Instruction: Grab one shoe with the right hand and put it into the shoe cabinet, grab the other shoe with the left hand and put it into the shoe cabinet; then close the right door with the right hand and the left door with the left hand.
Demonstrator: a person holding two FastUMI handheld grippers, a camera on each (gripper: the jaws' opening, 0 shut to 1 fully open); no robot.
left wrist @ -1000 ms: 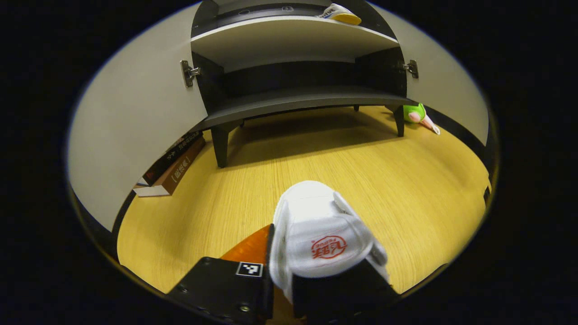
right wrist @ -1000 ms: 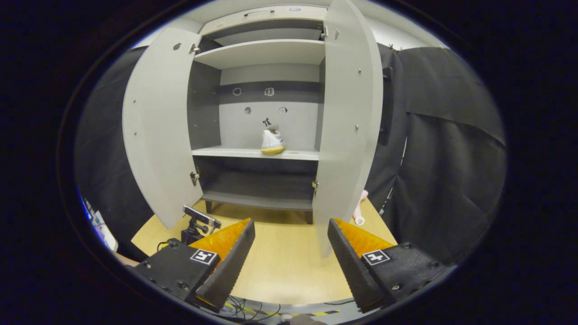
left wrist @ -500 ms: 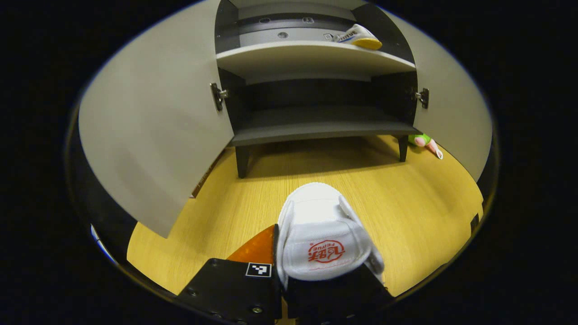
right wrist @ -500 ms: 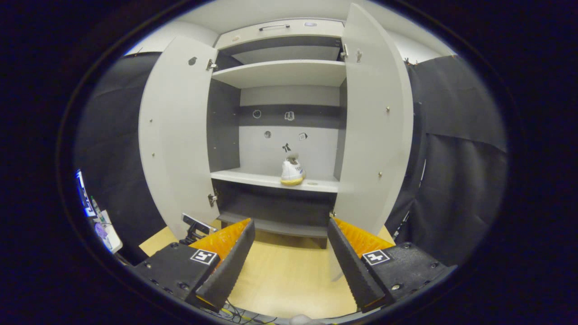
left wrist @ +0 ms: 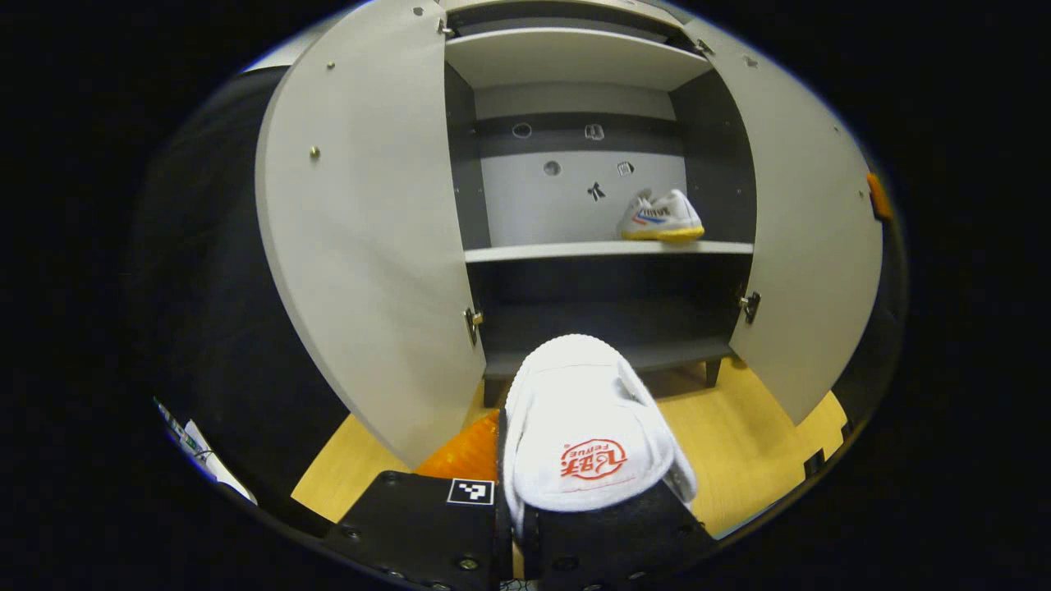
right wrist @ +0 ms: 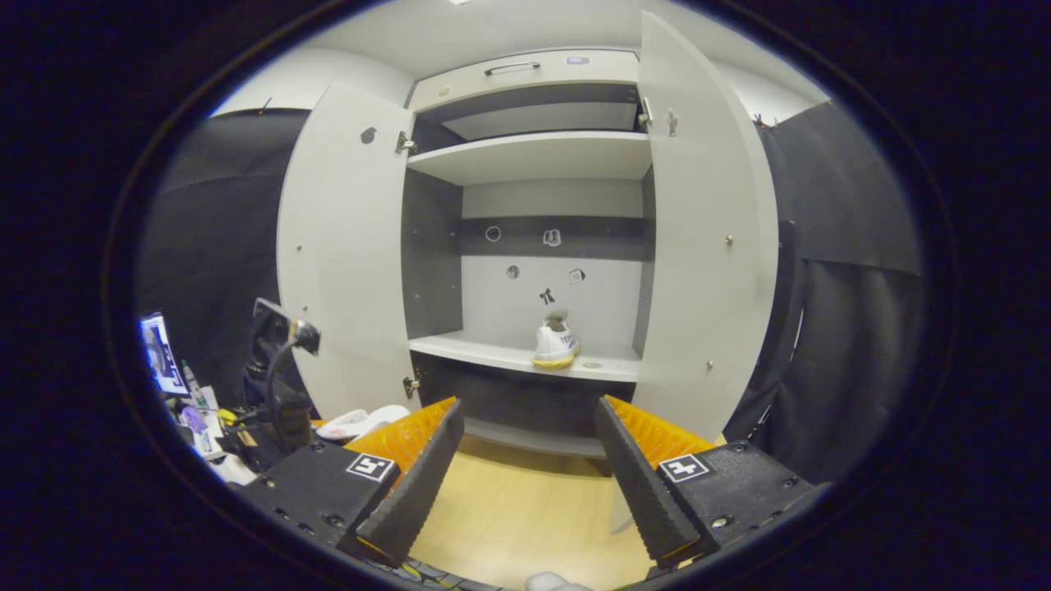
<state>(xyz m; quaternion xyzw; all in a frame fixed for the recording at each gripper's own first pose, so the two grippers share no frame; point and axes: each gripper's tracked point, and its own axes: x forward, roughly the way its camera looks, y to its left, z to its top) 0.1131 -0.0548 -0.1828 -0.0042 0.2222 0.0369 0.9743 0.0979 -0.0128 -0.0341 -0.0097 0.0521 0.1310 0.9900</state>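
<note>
Left gripper view: left gripper (left wrist: 566, 492) fingers pinch white shoe (left wrist: 579, 427) near open shoe cabinet (left wrist: 369, 246); second sneaker (left wrist: 661, 220) sits on middle shelf (left wrist: 575, 250), right side. Right gripper (right wrist: 525, 484) fingers spread, empty.

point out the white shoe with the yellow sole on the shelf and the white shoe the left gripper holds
white shoe with the yellow sole (left wrist: 662, 218), left gripper view, on its side panel
white strap shoe (left wrist: 577, 410), left gripper view, on its upper
</note>
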